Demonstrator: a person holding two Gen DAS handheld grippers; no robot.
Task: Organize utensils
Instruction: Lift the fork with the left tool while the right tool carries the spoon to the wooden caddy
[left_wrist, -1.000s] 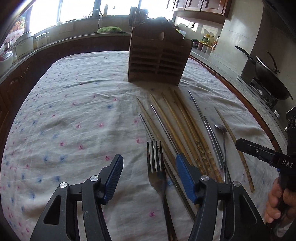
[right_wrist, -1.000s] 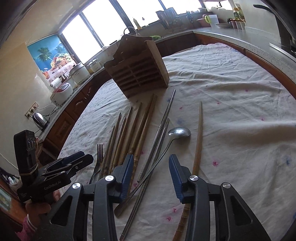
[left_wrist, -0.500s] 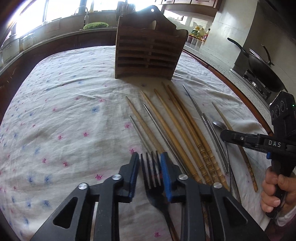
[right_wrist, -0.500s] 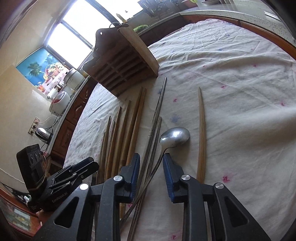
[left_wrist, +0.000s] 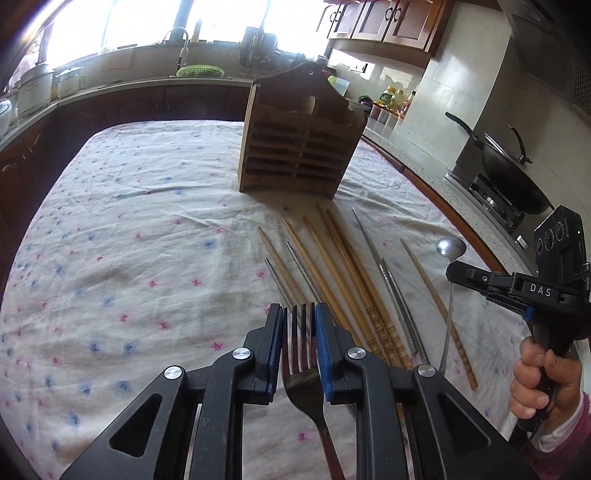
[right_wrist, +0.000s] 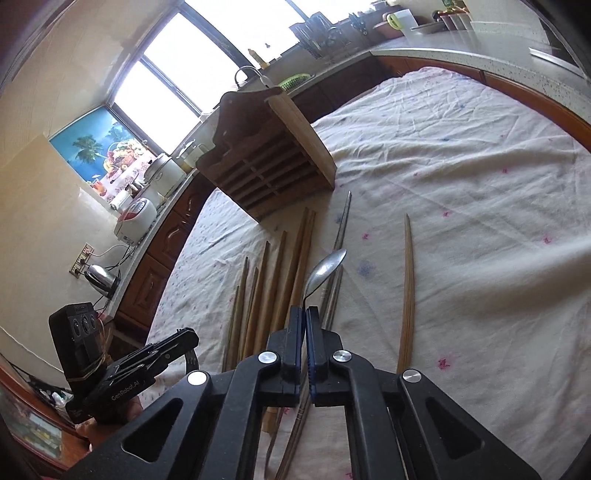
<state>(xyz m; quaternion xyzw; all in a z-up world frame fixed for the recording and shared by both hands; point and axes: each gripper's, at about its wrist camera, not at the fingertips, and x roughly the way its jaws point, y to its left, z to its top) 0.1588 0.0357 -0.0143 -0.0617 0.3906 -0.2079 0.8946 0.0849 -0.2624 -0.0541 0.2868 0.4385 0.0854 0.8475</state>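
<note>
My left gripper (left_wrist: 298, 310) has its blue pads against the sides of a metal fork (left_wrist: 303, 384), tines pointing forward, and its jaws are still closing on it. My right gripper (right_wrist: 306, 314) is shut on the thin handle of a steel spoon (right_wrist: 328, 266), whose bowl sticks out past the fingertips. In the left wrist view that right gripper (left_wrist: 454, 273) shows from the side with the spoon bowl (left_wrist: 450, 246) above its tip. A slatted wooden utensil holder (left_wrist: 301, 147) stands upright at the far side of the cloth. Wooden chopsticks (left_wrist: 343, 266) lie in a row between it and me.
A pair of metal chopsticks (left_wrist: 391, 288) lies among the wooden ones, and one wooden chopstick (right_wrist: 407, 288) lies apart to the right. The flowered tablecloth (left_wrist: 129, 258) covers the table. A wok (left_wrist: 513, 173) sits on the stove at right, and a hand (left_wrist: 539, 384) holds the right gripper.
Both grippers went from open to shut: the left closed around the fork's head, the right around the spoon's handle. The spoon's bowl now stands tilted up off the cloth.
</note>
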